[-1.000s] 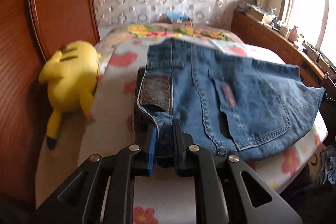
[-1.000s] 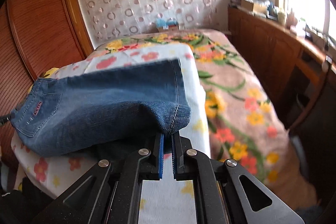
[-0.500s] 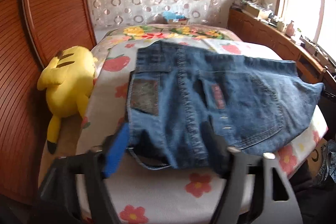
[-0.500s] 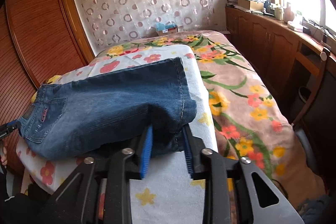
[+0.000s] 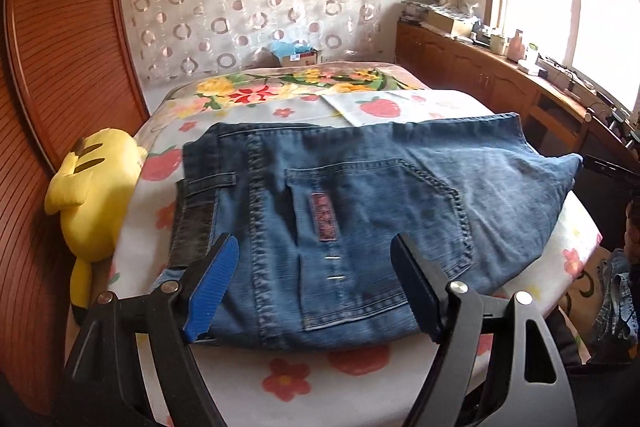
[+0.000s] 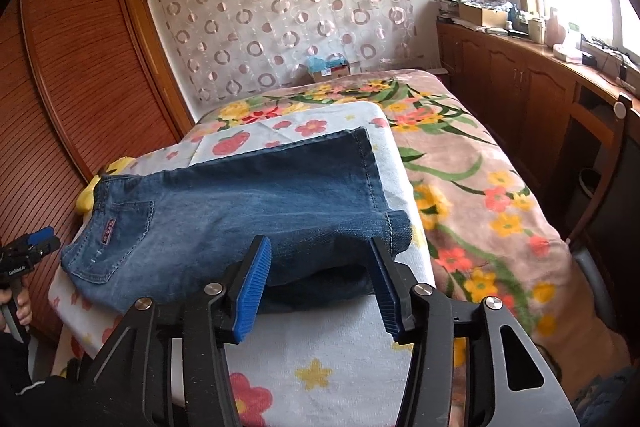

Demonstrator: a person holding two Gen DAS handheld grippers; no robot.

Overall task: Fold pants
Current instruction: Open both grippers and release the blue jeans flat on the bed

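Observation:
The blue jeans (image 5: 360,211) lie folded on a flower-print sheet (image 5: 280,379) on the bed, back pocket up and waistband to the left. My left gripper (image 5: 316,241) hovers over their near edge, open wide with nothing pressed between its pads. In the right wrist view the jeans (image 6: 240,203) stretch from the pocket at left to the hem at right. My right gripper (image 6: 319,243) sits at their near folded edge with its jaws opening; the denim lies between the blue pads (image 6: 256,279) but they do not press it. The left gripper (image 6: 30,249) also shows at far left, held by a hand (image 6: 18,307).
A yellow plush toy (image 5: 96,195) lies beside the sheet at the left, against the ribbed wooden panel (image 5: 60,67). A floral blanket (image 6: 472,187) covers the bed's right side. Wooden cabinets (image 6: 520,95) run under the window. More denim (image 5: 616,291) hangs off the right edge.
Both grippers were shut on the jeans' near edge and have let go and opened. The left one has drawn back and up, and the jeans have settled flat.

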